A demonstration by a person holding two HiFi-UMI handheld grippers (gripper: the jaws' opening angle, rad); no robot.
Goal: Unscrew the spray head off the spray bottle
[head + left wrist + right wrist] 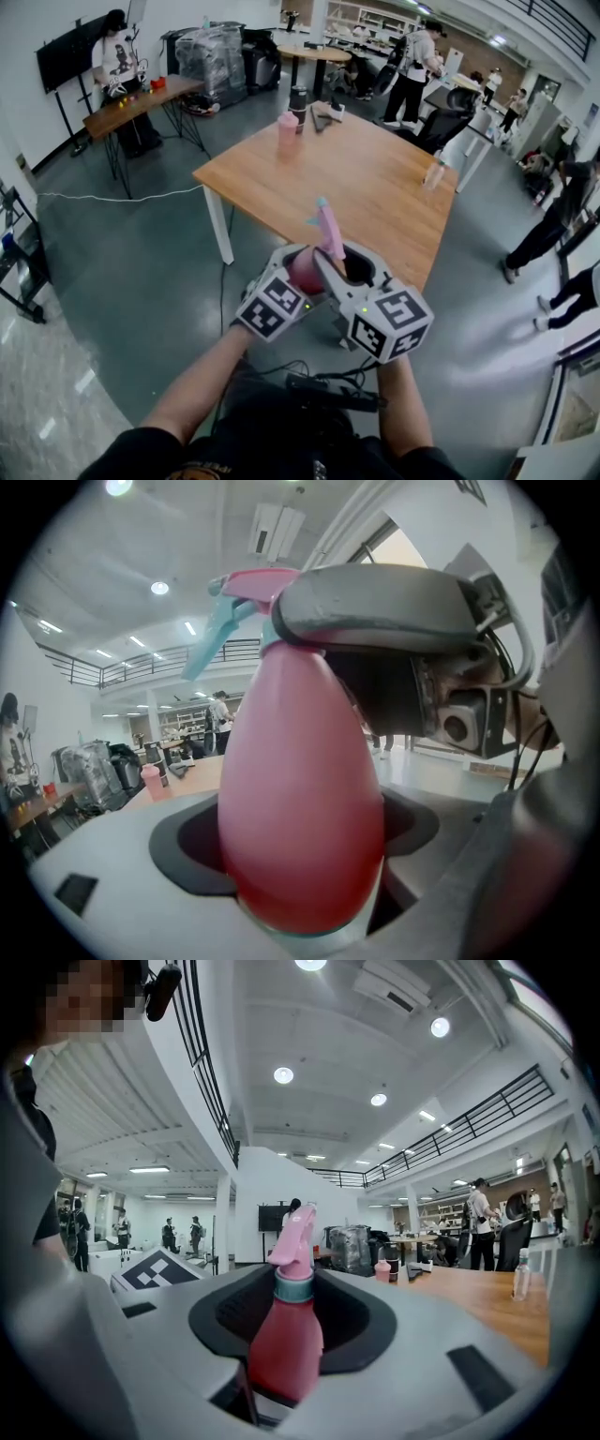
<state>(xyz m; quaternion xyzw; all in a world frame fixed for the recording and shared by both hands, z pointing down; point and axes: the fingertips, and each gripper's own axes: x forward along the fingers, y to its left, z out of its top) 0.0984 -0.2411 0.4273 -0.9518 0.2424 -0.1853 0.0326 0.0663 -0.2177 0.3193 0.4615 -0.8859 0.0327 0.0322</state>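
Above the floor (141, 281), short of the surface (375, 178), the left hand-held gripper (302, 855) pinches the spray bottle (300, 789) by its belly; the right hand-held gripper (284, 1354) stands spread around its shoulder. Best seat those 2 jaws on the collar (293, 1285), squeeze, then twist about the bottle's axis.

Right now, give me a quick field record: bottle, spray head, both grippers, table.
spray bottle: pink, held in the air, off the table
spray head: pink, on the bottle, not yet off
left gripper: fingers shut on the bottle's body
right gripper: fingers around the bottle below the head, gap on each side, open
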